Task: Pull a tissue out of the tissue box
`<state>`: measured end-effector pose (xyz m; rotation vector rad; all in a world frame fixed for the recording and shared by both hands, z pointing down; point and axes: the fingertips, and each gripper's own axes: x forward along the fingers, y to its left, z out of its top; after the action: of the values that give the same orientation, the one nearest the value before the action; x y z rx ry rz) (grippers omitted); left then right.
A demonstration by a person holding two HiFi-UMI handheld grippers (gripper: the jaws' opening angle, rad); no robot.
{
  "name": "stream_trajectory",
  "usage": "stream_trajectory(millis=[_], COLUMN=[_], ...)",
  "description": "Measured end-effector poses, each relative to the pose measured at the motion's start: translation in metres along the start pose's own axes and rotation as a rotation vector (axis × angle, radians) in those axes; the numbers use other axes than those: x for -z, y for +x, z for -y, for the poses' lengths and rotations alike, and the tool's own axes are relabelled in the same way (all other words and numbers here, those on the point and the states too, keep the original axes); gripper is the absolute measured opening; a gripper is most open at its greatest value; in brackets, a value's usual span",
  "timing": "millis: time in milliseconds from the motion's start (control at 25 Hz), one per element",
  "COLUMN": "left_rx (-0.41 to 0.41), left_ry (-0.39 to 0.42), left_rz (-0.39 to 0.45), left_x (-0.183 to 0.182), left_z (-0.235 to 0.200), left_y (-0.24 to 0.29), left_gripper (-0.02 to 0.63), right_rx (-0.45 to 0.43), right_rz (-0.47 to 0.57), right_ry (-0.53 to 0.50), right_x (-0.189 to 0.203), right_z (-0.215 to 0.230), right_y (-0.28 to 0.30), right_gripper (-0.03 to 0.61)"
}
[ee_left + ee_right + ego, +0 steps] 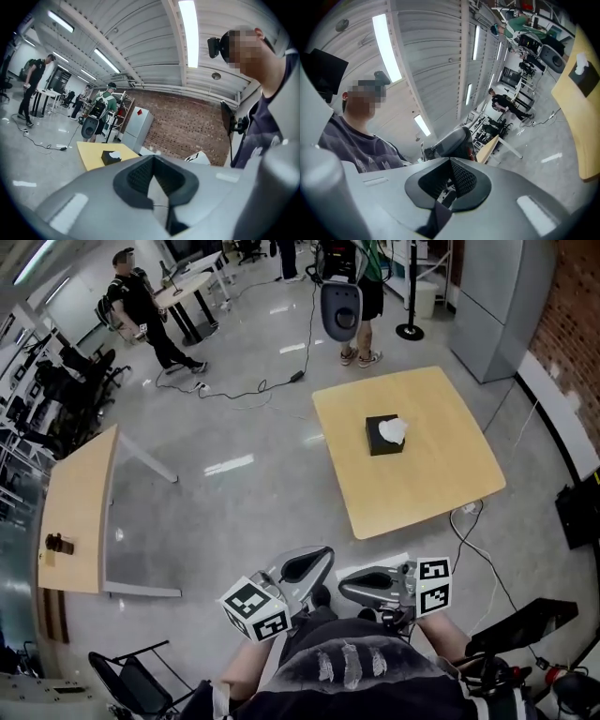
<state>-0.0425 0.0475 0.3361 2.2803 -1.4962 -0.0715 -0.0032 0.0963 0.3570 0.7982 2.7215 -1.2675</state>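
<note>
We hold the left gripper (305,567) and right gripper (366,585) close to our body, both clenched empty. Only the head view shows the tissue box (384,436) with its whole table (441,474).

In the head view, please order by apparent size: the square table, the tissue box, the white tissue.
Largest to smallest:
square table
tissue box
tissue
All three sit together, so nearness to the camera does not skew this.
</note>
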Motion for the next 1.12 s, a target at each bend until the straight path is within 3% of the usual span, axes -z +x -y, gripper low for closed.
stream_trajectory(millis=[240, 640, 1120], left_rx=[0.039, 0.074, 0.030], left_ry=[0.009, 0.000, -0.038], left_rz=[0.042, 0.080, 0.101], left_x=[-0.025, -0.040, -0.031], left_z=[-0.046, -0.115, -0.184], left_y=[0.005, -0.022, -0.088], left_gripper=[0.002, 0.002, 0.002], right_rx=[0.063, 0.124, 0.111], right_rz=[0.023, 0.005, -0.069], right_ry=[-0.033, -0.049, 0.004], right_x=[-0.031, -0.043, -0.021], right_z=[0.034, 0.075, 0.105], right_y=[0.026, 0.084, 0.168], right_gripper=[-0.002, -0.002, -0.002])
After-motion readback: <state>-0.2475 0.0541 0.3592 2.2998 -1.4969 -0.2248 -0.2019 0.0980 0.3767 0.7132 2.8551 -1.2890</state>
